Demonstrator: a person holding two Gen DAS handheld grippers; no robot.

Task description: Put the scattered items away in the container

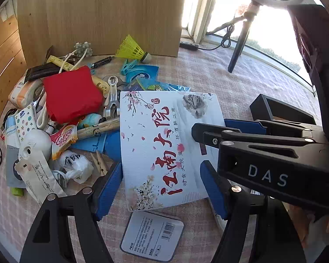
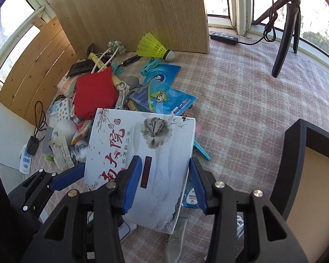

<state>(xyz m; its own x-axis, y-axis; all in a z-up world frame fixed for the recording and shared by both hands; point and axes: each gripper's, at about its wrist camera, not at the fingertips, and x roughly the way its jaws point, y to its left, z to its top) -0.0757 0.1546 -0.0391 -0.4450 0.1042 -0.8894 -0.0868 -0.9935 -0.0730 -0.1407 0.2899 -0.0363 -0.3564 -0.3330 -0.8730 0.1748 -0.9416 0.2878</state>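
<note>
The right gripper (image 2: pixel 164 179) has its blue pads set on either side of the white tissue box (image 2: pixel 140 153), one pad lying against the printed top face and the other at the box's right edge, so it looks clenched on the box's near end, with the box tilted up off the pink checked cloth (image 2: pixel 241 100). The left gripper (image 1: pixel 162 186) stands wide, its pads flanking the same box with a visible gap on the left side; it grips nothing and seems only to steady or guide. The step in hand, as I judge it, is lifting this box out of the heap to carry it to the black container (image 2: pixel 307 153), which sits just to the right of the right gripper, its tan inside bare where it shows. The next move calls for a swing to the right and a lowering over the rim, keeping the wide flat box from slipping, since only one end is pinched. The box itself is a soft-looking white pack with red calligraphy, pink blossoms and a grey ink drawing. Beyond it lie the rest: a red pouch (image 2: pixel 94 94), a yellow shuttlecock (image 2: pixel 153 47), blue packets (image 2: pixel 168 98), all still on the cloth.
</note>
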